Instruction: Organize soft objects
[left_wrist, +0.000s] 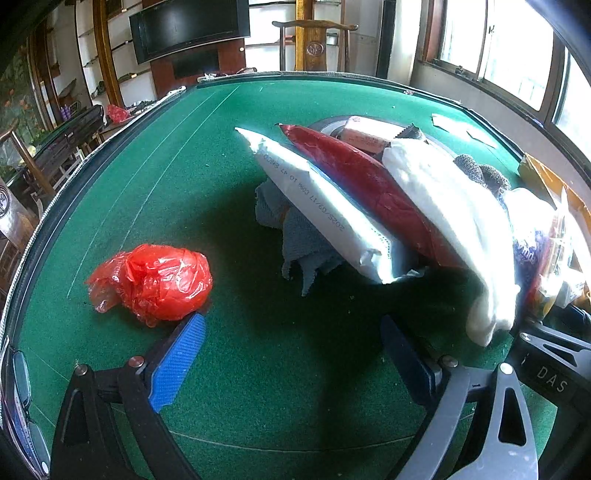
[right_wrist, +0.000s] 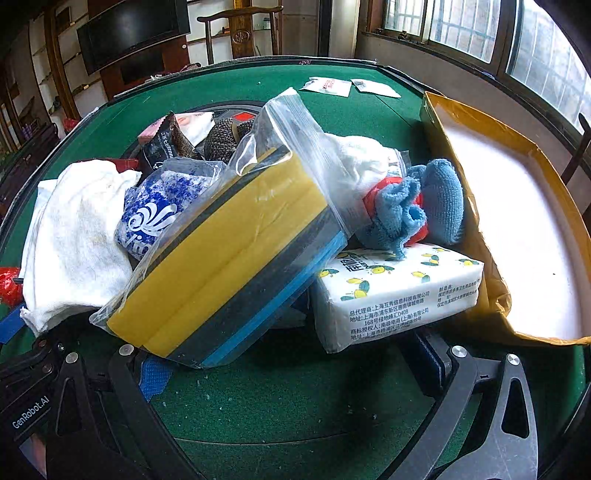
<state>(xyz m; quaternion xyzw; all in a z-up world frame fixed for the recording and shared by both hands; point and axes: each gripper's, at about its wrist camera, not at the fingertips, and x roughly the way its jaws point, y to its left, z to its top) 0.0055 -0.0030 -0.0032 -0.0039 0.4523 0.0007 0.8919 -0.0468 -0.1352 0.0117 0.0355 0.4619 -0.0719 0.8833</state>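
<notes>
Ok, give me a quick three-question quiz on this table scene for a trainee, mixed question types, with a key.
1. True or false: the left claw is shut on the red plastic bag.
2. What leans on the tissue pack? A) the bagged sponges B) a bottle C) a plate
3. Fill in: the blue cloth lies on top of the ______.

Key: 1 false, it is open, the bag beside its left finger. 2 A. 3 tissue pack.
</notes>
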